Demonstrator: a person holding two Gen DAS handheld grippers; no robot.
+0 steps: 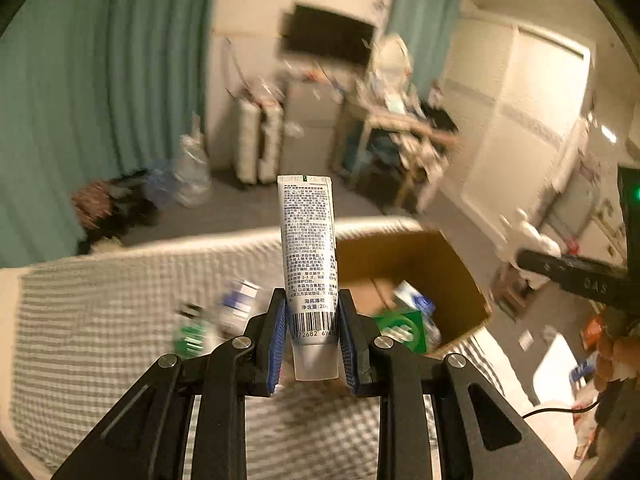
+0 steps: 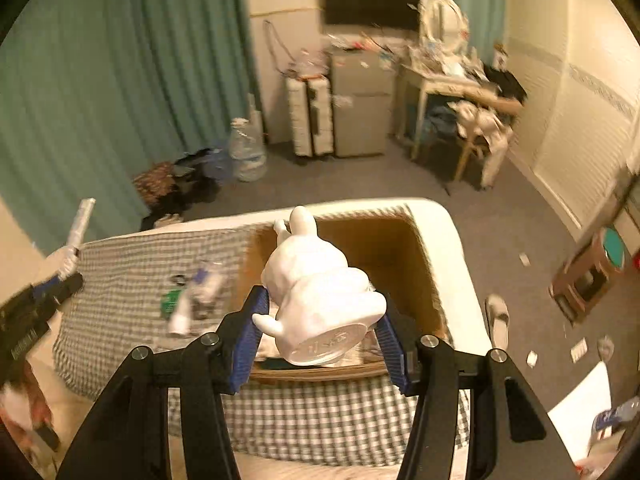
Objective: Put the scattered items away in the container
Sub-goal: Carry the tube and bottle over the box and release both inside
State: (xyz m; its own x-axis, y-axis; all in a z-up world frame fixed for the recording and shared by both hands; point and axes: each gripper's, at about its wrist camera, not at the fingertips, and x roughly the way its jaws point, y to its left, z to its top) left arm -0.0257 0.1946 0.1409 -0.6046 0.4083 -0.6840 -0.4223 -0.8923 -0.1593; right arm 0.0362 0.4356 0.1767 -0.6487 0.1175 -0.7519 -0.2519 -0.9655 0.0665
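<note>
White and upright, a tube is pinched near its cap end by the left tongs, above the checked bed. A white rabbit figure (tilted, base toward the camera) is clamped by the right tongs over the cardboard box. Further items, blurred, are scattered on the bed beside the box.

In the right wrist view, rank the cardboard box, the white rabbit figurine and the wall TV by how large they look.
1. cardboard box
2. white rabbit figurine, held in the right claw; it sits near the camera, which inflates it
3. wall TV, far away across the room
</note>
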